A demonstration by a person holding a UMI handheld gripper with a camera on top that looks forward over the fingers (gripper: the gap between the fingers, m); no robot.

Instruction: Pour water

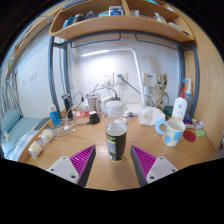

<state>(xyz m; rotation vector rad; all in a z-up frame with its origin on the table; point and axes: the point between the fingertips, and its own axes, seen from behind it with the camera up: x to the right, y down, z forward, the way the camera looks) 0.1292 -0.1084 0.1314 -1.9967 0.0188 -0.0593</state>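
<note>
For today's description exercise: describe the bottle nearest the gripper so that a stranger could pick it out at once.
Start at the wooden desk under the shelves. At its near edge, the bottle stands between the open gripper fingers. Unlike the white mug beside it, it is clear, with a dark label and a pale cap.

A clear capped water bottle [116,139] stands upright on the desk [60,150], near a mug [171,131].

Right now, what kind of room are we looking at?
Probably a dorm room or small study: a cluttered wooden desk, a wooden shelf overhead, and a clear bottle standing between the gripper's open fingers.
</note>
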